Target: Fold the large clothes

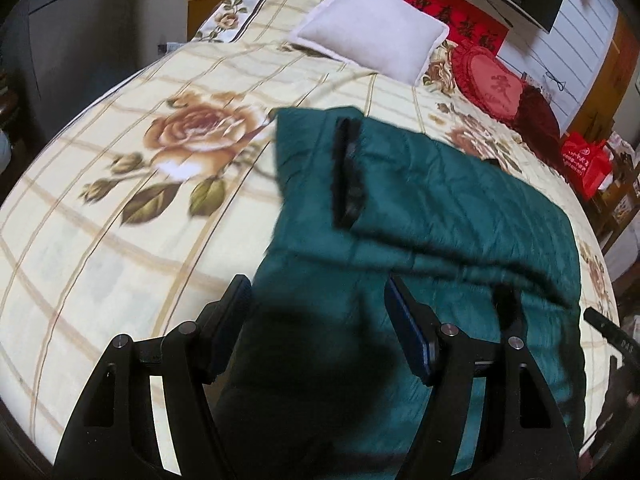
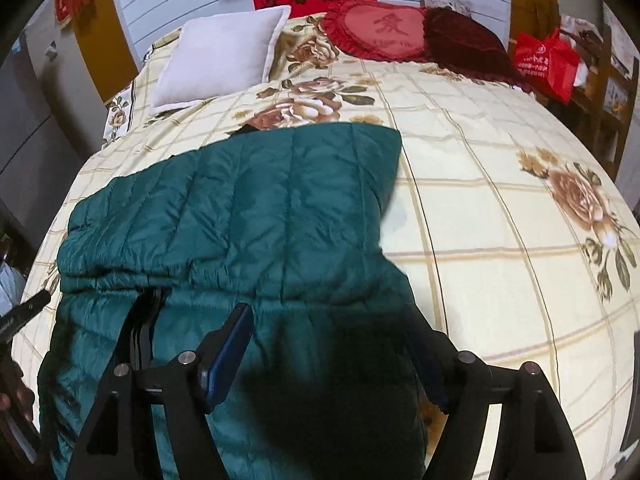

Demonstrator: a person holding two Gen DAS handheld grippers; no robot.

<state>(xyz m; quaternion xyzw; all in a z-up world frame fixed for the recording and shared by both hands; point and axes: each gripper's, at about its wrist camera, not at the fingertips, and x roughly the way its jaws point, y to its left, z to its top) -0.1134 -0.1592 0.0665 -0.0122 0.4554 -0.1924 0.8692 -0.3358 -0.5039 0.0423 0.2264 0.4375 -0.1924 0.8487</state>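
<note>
A dark green quilted down coat (image 1: pixel 440 216) lies spread on the floral bedspread (image 1: pixel 120 240), with a sleeve folded across its body and a black fur-trimmed edge (image 1: pixel 346 172) showing. In the right wrist view the coat (image 2: pixel 240 208) fills the near left of the bed. My left gripper (image 1: pixel 316 320) is open just above the coat's near hem, holding nothing. My right gripper (image 2: pixel 332 344) is open over the coat's near right edge, holding nothing. The tip of the other gripper shows at each view's edge.
A white pillow (image 1: pixel 372 40) and a red heart cushion (image 1: pixel 492 80) with a dark red cushion (image 2: pixel 464 36) lie at the bed's head. A red bag (image 2: pixel 546 64) sits on a wooden shelf to the right. The bedspread (image 2: pixel 500 240) lies bare right of the coat.
</note>
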